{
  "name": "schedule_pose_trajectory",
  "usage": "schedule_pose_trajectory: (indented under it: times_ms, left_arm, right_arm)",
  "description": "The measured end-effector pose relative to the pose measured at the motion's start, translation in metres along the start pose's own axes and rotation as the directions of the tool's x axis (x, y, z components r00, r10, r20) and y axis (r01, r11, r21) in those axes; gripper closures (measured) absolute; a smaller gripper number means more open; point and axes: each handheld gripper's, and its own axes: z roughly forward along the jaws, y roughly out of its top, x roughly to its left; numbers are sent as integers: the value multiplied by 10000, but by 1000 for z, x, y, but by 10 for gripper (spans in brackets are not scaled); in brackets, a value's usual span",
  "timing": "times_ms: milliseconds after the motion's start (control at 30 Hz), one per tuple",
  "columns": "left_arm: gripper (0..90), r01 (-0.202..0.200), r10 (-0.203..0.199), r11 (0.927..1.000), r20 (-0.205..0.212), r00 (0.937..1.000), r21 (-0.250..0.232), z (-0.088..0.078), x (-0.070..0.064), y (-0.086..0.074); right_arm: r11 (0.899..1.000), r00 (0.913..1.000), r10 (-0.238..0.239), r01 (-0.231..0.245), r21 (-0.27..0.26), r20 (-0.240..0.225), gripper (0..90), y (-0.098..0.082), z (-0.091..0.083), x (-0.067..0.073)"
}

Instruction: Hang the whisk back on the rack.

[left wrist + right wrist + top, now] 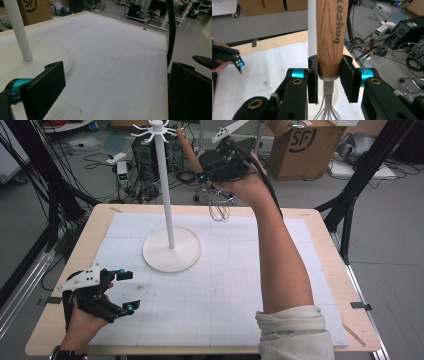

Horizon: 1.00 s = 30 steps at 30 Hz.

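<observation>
whisk [200, 175] right of stand [170, 220], above table [320, 245]

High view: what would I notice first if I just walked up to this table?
Probably the whisk held up in the air past the far edge of the table, its wooden handle pinched in the right hand-held gripper and its wires hanging down. Next, the tall white stand with hooks on top, standing on the white mat. The left hand-held gripper rests open at the near left corner.
</observation>
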Motion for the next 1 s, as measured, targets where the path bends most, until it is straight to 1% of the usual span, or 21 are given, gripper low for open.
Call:
schedule_pose_trajectory:
  times_ms: [200, 367, 400, 433, 500, 633, 667, 700, 733, 800, 867, 933, 1000]
  left_arm:
    - [16, 23, -23, 10000, -4, 10000, -10, -1, 0, 0]
    - [16, 10, -10, 10000, -41, 10000, -25, -1, 0, 0]
    - [16, 16, -17, 10000, -43, 10000, -45, -2, 0, 0]
    - [16, 48, -49, 10000, -53, 10000, -57, -2, 0, 0]
    - [16, 8, -9, 10000, -62, 10000, -65, -2, 0, 0]
    - [16, -11, 11, 10000, -77, 10000, -42, -3, 0, 0]
    - [16, -12, 12, 10000, -64, 10000, -61, -3, 0, 0]
    - [16, 31, -31, 10000, -94, 10000, -91, -4, 0, 0]
    - [16, -1, 0, 10000, -86, 10000, -95, -4, 0, 0]
    - [16, 19, -20, 9999, -123, 9999, -126, -6, 0, 0]
    - [16, -2, 0, 9999, -119, 9999, -155, -6, 0, 0]
    - [16, -2, 1, 9999, -136, 9999, -106, -6, 0, 0]
    - [16, -12, 11, 10000, -138, 9999, -92, -5, 0, 0]
  right_arm:
    - [9999, 9999, -48, 49, 131, -104, 696, 1, 8, 3]
    - [9996, 9998, -166, 168, 210, -74, 696, 3, 14, 4]
    - [9996, 9999, -117, 119, 240, -88, 696, 3, 15, 5]
    - [9995, 9998, -194, 196, 265, -88, 696, 3, 16, 5]
    - [9994, 9999, -117, 120, 313, -88, 696, 5, 17, 6]
    - [9994, 9999, -110, 111, 332, -46, 691, 5, 20, 6]
    - [9994, 9999, -90, 94, 337, -106, 684, 6, 20, 7]
    - [9990, 9997, -237, 239, 387, -62, 647, 6, 20, 7]
    - [9987, 9995, -312, 310, 416, 54, 586, 6, 20, 9]
    - [9986, 9992, -369, 364, 386, 130, 523, 7, 20, 10]
    - [9989, 9991, -397, 393, 261, 154, 480, 6, 20, 10]
    - [9993, 9992, -348, 345, 157, 186, 463, 4, 18, 10]
    - [9996, 9994, -265, 264, 51, 226, 425, 1, 16, 11]
